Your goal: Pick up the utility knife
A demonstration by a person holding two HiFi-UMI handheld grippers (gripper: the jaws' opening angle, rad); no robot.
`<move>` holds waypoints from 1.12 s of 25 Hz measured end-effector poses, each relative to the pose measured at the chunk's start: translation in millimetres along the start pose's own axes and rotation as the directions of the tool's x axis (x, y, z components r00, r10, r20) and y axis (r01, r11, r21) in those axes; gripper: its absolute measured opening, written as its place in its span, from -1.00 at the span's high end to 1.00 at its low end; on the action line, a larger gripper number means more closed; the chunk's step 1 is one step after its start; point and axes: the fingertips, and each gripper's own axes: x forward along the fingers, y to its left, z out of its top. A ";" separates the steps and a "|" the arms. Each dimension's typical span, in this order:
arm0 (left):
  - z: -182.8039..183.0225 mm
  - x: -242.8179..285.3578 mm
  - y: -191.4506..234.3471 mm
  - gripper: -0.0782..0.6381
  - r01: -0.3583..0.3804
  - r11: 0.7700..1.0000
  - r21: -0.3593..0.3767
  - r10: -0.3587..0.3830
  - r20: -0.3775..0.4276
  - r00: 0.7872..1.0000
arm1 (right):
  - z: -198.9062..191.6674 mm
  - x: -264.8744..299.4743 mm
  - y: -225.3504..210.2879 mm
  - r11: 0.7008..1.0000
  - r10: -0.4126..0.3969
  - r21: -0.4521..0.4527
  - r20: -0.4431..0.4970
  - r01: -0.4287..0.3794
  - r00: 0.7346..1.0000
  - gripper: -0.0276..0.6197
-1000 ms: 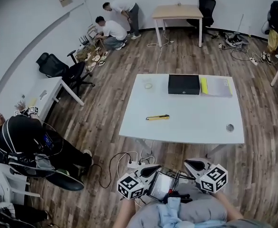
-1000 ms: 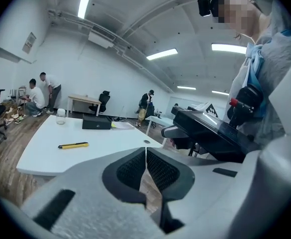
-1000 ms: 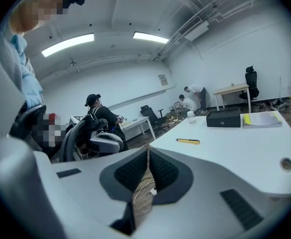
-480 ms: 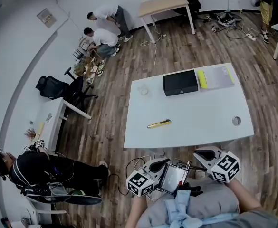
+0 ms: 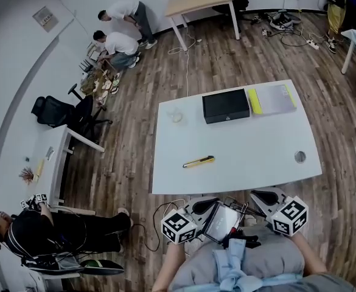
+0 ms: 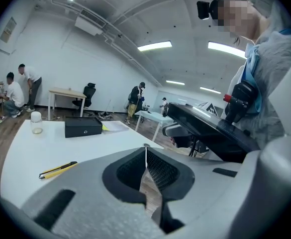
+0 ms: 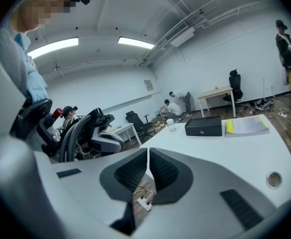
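The left tongs (image 5: 209, 203) are hovering low in front of the person, just short of the near edge of the white counter (image 5: 257, 145), with their two halves pressing together and nothing sitting between them. The yellow-and-black utility knife (image 5: 198, 162) is lying flat on the counter ahead of the left tongs and slightly to their left, apart from them and untouched. Farther ahead of those tongs and to the left, a small clear jar (image 5: 176, 115) is standing near the counter's far edge. A flat black box (image 5: 226, 105) is sitting well beyond both tongs, roughly between their lines, and a grey folder with a yellow strip (image 5: 274, 98) is lying just beside it on the right. A tablet-like screen (image 5: 221, 222) is hanging at the person's chest between the two tongs. The right tongs (image 5: 255, 194) are hovering level with the left ones, also short of the counter's near edge, closed and gripping nothing. A round cable hole (image 5: 300, 157) is showing in the counter ahead of the right tongs and to their right
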 end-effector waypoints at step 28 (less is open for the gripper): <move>-45.5 36.9 140.2 0.73 0.181 0.954 0.239 -0.077 -0.389 0.918 | 10.8 -1.7 -33.4 0.922 -0.359 0.187 0.088 0.339 0.929 0.82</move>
